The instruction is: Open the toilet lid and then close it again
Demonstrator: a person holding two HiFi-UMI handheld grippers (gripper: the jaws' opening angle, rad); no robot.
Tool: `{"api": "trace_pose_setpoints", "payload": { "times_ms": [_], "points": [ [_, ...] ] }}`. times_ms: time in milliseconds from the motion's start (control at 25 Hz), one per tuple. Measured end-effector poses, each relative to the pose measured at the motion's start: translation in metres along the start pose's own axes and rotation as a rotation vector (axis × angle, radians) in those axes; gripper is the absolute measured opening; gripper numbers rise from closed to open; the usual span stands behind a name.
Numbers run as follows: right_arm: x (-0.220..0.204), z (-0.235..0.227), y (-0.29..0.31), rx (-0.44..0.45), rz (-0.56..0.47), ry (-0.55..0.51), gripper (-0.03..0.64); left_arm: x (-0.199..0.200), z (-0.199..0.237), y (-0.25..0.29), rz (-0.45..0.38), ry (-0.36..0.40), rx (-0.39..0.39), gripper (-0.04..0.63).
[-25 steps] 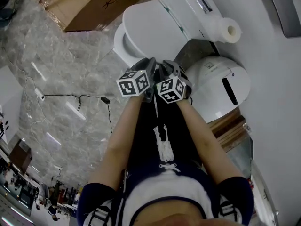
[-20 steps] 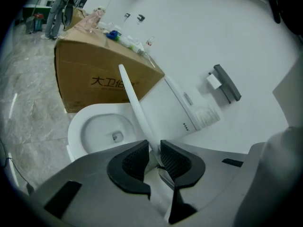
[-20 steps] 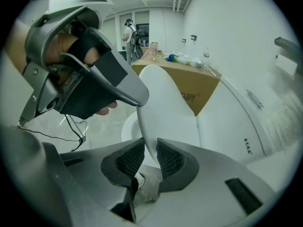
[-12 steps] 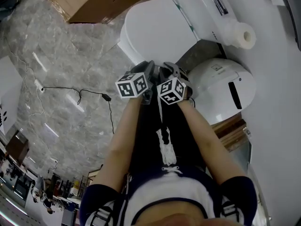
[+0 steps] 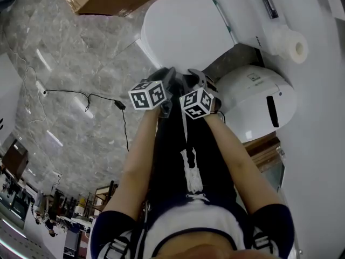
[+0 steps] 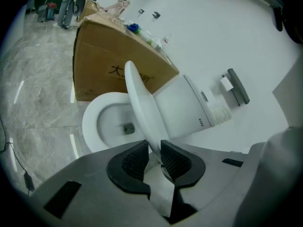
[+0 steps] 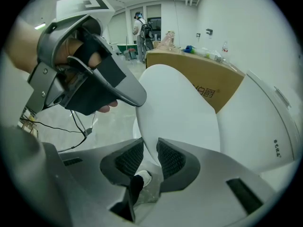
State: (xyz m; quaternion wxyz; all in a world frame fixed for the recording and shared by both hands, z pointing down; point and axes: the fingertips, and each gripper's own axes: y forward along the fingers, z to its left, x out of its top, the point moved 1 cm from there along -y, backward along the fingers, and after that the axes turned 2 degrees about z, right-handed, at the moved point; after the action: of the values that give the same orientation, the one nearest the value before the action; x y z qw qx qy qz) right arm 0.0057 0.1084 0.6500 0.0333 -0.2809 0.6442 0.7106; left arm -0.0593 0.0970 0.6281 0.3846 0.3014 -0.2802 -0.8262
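Toilet lid (image 6: 142, 103): half-raised, tilted over the open bowl (image 6: 102, 124) — front rim pinched.
Left gripper (image 6: 152, 151): fingers clamped on that rim.
Right gripper (image 7: 150, 151): fingers likewise gripping it.
Handling advice: follow the hinge arc, both hands level — no twisting.

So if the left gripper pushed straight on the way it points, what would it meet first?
The white plastic toilet lid: the left gripper is clamped on its half-raised edge, so nothing stands in between. Past the lid, probably the open white ceramic bowl.
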Motion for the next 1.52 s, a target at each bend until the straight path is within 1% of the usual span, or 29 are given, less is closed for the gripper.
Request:
{"api": "trace_pose_setpoints", "payload": {
  "times_ms": [160,400,680,1240,1520],
  "points": [
    [-0.002,0.008,0.012,0.012,0.002,-0.009,0.078,-0.006,0.015,0.003,0.01,-0.013,0.011,0.084],
    [-0.01,0.022,0.034,0.049,0.004,-0.039,0.078,-0.019,0.045,0.011,0.017,-0.076,0.027,0.084],
    [-0.016,0.033,0.059,0.08,0.019,-0.056,0.078,-0.03,0.076,0.022,0.034,-0.122,0.035,0.084],
    [-0.025,0.047,0.098,0.136,0.06,-0.06,0.078,-0.044,0.121,0.043,0.092,-0.191,0.067,0.092],
    [-0.033,0.052,0.118,0.153,0.087,-0.058,0.077,-0.052,0.141,0.056,0.111,-0.221,0.062,0.095]
  ]
}}
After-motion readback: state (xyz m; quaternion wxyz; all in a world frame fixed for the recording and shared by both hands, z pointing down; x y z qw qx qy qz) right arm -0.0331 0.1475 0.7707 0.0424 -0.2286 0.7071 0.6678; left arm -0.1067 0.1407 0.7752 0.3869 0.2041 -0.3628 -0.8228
